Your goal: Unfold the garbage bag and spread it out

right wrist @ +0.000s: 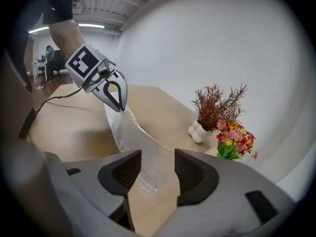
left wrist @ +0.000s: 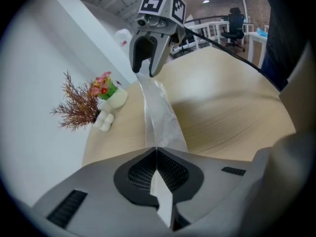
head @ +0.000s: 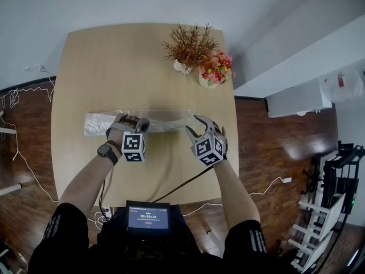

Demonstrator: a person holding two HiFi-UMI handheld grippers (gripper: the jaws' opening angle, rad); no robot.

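The thin, clear plastic garbage bag (head: pixel 94 123) lay as a folded strip across the middle of the pale wooden table (head: pixel 142 56). The left gripper (head: pixel 136 121) pinched it tight. The right gripper (head: pixel 195 125) stood wide around it, not squeezing. The bag looked light, floppy and slippery, and a loose edge looked best to grab.

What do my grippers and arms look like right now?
Both the left gripper and right gripper are grey with black ribbed pads, each topped by a white cube with black square markers. A black cable trails from each. Dark smartwatch on the left wrist; short black sleeves with white stripes.
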